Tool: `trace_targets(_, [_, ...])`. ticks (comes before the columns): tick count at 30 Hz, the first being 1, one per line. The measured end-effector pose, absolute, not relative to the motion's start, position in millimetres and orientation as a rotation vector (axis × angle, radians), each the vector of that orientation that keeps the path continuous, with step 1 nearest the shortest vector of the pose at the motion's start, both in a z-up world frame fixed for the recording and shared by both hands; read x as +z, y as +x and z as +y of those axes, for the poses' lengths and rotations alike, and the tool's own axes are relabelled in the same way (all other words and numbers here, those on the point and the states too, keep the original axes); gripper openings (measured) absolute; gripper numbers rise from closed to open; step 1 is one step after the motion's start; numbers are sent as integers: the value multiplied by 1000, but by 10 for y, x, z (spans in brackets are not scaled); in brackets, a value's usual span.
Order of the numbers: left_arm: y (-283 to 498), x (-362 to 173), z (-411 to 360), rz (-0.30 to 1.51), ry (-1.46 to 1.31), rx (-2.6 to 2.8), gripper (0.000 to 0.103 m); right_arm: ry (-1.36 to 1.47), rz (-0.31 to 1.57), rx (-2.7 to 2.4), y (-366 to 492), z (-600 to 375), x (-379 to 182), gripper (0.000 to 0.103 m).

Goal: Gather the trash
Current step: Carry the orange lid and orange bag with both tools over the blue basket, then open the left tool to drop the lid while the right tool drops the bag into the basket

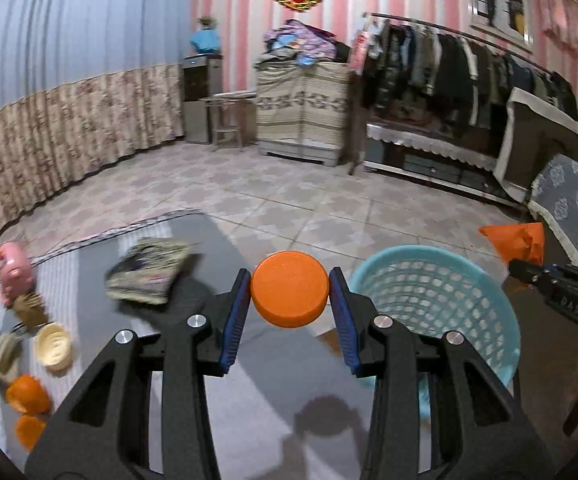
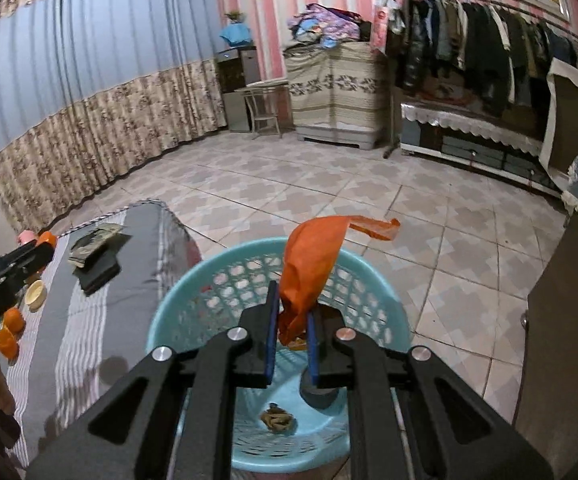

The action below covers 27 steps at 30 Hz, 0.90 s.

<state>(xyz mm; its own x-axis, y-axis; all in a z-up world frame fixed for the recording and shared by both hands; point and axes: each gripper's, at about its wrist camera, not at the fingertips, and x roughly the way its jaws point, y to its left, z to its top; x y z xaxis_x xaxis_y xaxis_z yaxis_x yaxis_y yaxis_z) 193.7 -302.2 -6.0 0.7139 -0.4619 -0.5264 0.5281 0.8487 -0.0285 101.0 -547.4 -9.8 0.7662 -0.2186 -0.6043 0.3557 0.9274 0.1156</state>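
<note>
Clamping an orange cap (image 1: 289, 288) between its pads, the left tool (image 1: 289, 300) hangs above the table (image 1: 89, 264) beside the blue basket (image 1: 485, 280); the right tool (image 2: 293, 320), over the basket, pinches an orange wrapper (image 2: 309, 264).

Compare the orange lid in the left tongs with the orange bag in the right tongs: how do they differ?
The orange lid is a rigid round disc; the orange bag is limp and crumpled. The left tongs stand wide around the lid; the right tongs pinch the bag nearly shut. Both are orange and gripped beside or above the blue basket.
</note>
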Motion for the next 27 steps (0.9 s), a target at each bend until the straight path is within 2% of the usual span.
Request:
trace_targets(9, [1888,-318,-3859,576,191,-677,39,270,645,-333,1084,-5626,-224,12])
trace_targets(16, [1902,-454,-4142,589,239,-718,41,285,654,-318,1126,-5615,-269,12])
trace_targets(17, [1916,-461,-4151,594,241,-718,44,290,654,-318,1127,-5620,-273,12])
trace_targets(19, [1925,-440,-4123,591,245,-704,61,295,654,-319,1126,-5636,-278,12])
trace_targets(21, [1939,-378,-4034,566,238,-682,71,290,655,-319,1125,-5647,-277,12])
trace_targets(27, [2065,-263,-3801,567,215,-640,84,276,660,-308,1178,-5568,-294,12])
